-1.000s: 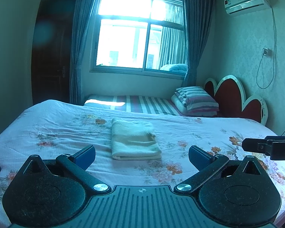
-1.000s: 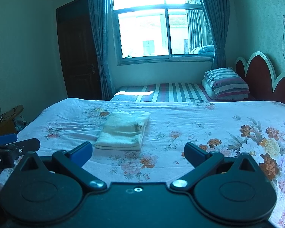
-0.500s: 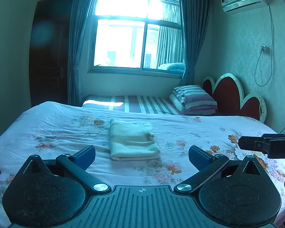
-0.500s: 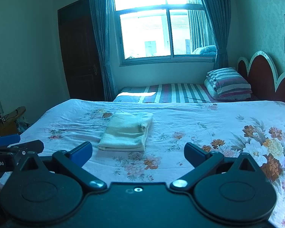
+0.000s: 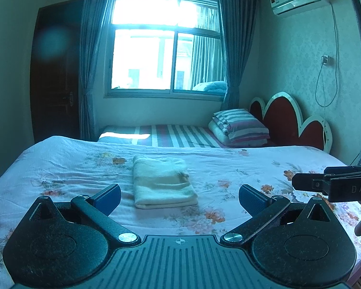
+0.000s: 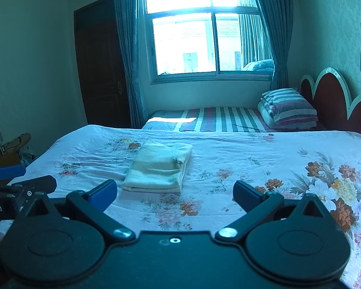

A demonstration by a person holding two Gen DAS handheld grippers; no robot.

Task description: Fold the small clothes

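A pale yellow cloth (image 5: 163,183) lies folded into a neat rectangle on the floral bedsheet (image 5: 60,168), near the bed's middle. It also shows in the right wrist view (image 6: 157,166). My left gripper (image 5: 179,198) is open and empty, held above the bed's near edge, short of the cloth. My right gripper (image 6: 175,193) is open and empty too, to the right of the left one and equally short of the cloth. Each gripper shows at the edge of the other's view: the right one (image 5: 329,184), the left one (image 6: 21,190).
The floral bedsheet (image 6: 276,163) covers a wide bed. Behind it is a striped bed (image 5: 180,136) with a striped pillow stack (image 5: 240,126) and a red headboard (image 5: 286,120). A window (image 5: 166,45), curtains and a dark door (image 5: 55,72) stand at the back.
Both grippers have pulled back and tilted up a little, so the cloth and bed sit lower in view. The cloth has not moved. Both stay open.
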